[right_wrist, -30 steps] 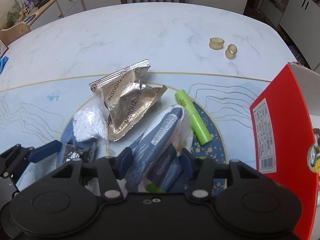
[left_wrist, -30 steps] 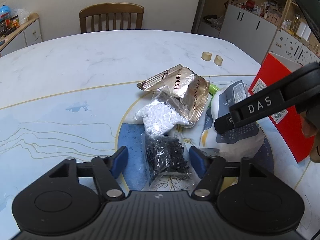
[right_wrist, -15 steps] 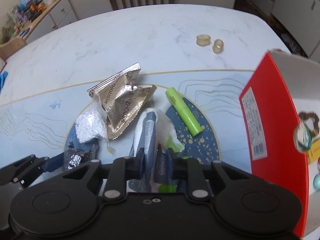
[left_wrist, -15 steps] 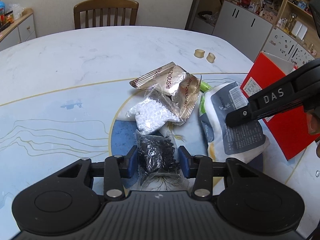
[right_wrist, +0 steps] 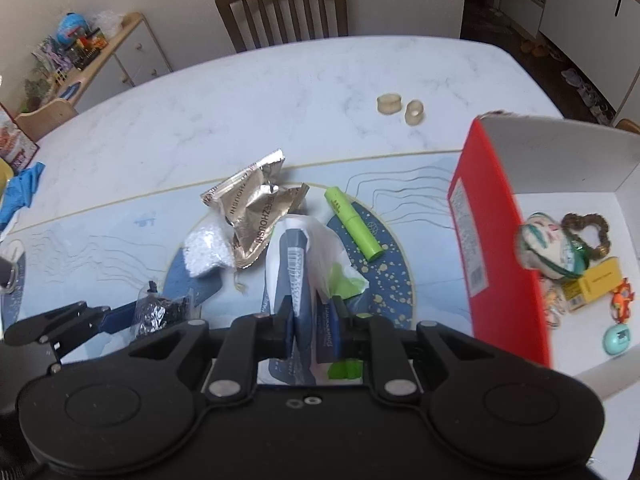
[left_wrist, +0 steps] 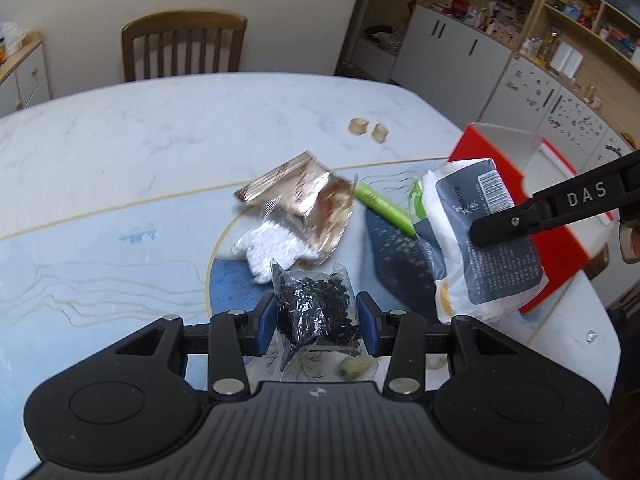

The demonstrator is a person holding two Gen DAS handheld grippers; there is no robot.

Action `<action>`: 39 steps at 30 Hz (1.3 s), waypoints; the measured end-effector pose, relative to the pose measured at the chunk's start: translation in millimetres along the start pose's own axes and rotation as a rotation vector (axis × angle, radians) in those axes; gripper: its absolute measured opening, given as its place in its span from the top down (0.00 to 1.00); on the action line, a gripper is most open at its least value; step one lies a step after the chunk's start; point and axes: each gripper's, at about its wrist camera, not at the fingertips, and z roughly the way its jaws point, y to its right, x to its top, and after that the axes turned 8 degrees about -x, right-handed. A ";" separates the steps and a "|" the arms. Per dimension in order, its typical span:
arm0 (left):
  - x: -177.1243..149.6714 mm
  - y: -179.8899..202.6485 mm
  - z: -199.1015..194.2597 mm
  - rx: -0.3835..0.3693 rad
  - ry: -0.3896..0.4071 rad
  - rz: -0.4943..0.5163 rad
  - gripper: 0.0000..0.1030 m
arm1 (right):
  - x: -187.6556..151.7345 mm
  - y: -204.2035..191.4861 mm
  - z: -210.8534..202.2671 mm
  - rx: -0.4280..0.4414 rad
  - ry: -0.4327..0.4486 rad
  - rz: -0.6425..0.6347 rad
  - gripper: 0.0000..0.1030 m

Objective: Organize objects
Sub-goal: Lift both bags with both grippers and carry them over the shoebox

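My left gripper point(left_wrist: 316, 320) is shut on a clear bag of black beads point(left_wrist: 316, 308) and holds it above the table; the bag also shows in the right wrist view point(right_wrist: 158, 312). My right gripper point(right_wrist: 312, 320) is shut on a white and dark blue tissue pack point(right_wrist: 298, 264), lifted off the table; the pack also shows in the left wrist view point(left_wrist: 480, 240). A gold foil packet point(right_wrist: 252, 208), a bag of white beads point(right_wrist: 206, 250) and a green tube point(right_wrist: 354, 226) lie on the table. A red box point(right_wrist: 496, 248) stands open at the right.
The box holds several small items, among them a yellow carton point(right_wrist: 592, 282) and a teal egg toy point(right_wrist: 618, 338). Two tan rings point(right_wrist: 400, 106) lie farther back on the marble table point(right_wrist: 280, 92). A wooden chair point(right_wrist: 284, 4) stands behind it.
Both grippers closed on their bags and lifted them. The tissue pack rose and moved right toward the red box. The black bead bag came up off the table.
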 end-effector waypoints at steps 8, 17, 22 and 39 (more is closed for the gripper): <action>20.1 25.7 -20.9 -0.045 0.006 0.053 0.59 | -0.7 29.3 -44.5 0.051 0.005 0.045 0.84; 44.7 71.6 -21.3 -0.110 0.018 0.115 0.59 | 10.0 80.1 -78.7 0.063 0.070 0.069 0.84; 56.9 105.4 -8.9 -0.120 0.017 0.126 0.59 | 15.4 117.0 -83.3 0.069 0.085 0.075 0.84; 88.8 214.5 59.5 -0.122 -0.022 0.158 0.59 | 25.6 249.1 -70.6 0.057 0.096 0.118 0.84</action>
